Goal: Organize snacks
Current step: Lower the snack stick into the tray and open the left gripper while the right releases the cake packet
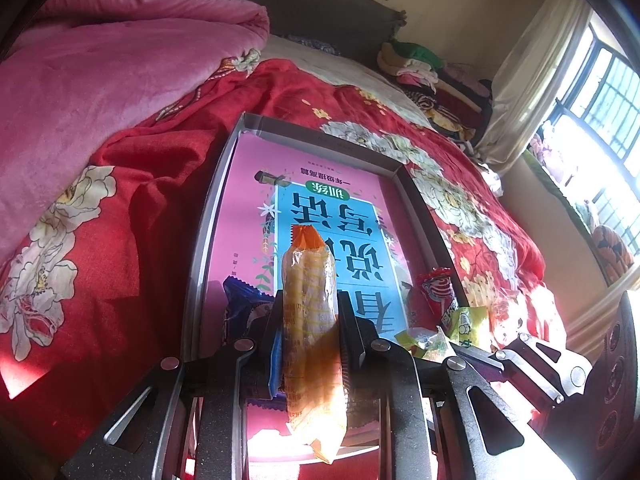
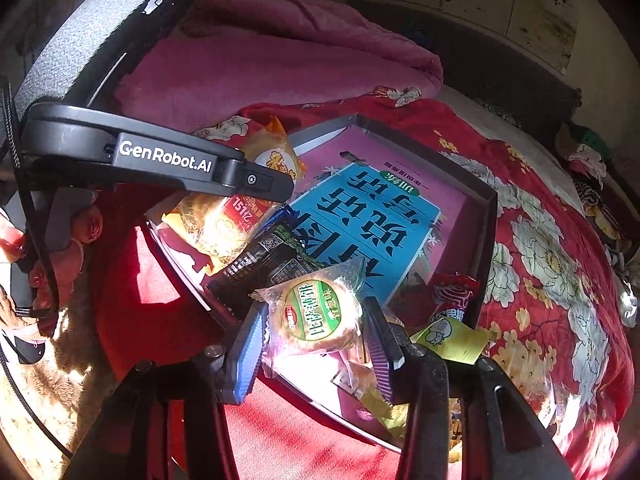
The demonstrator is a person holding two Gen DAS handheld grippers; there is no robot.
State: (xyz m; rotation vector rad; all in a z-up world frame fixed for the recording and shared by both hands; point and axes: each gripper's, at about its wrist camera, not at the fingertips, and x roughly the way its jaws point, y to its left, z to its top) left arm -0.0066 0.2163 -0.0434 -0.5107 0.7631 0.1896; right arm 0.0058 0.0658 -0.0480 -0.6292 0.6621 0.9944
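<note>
My left gripper (image 1: 308, 300) is shut on a long orange-and-yellow snack packet (image 1: 310, 320), held above the near end of a shallow grey box (image 1: 208, 208) lined with a pink and blue book. In the right wrist view the same packet (image 2: 240, 208) hangs under the left gripper (image 2: 260, 184) over the box's (image 2: 486, 240) left side. My right gripper (image 2: 316, 320) is shut on a round biscuit packet with a green label (image 2: 314, 316), above the box's near edge. A dark blue-black packet (image 2: 264, 264) lies in the box beside it.
A red swirl-print candy (image 1: 438, 292) and yellow-green packets (image 1: 468, 320) lie at the box's near right corner. The box rests on a red floral bedspread (image 1: 140, 200). A pink quilt (image 1: 100, 60) is heaped at the left, folded clothes (image 1: 424, 68) at the far right.
</note>
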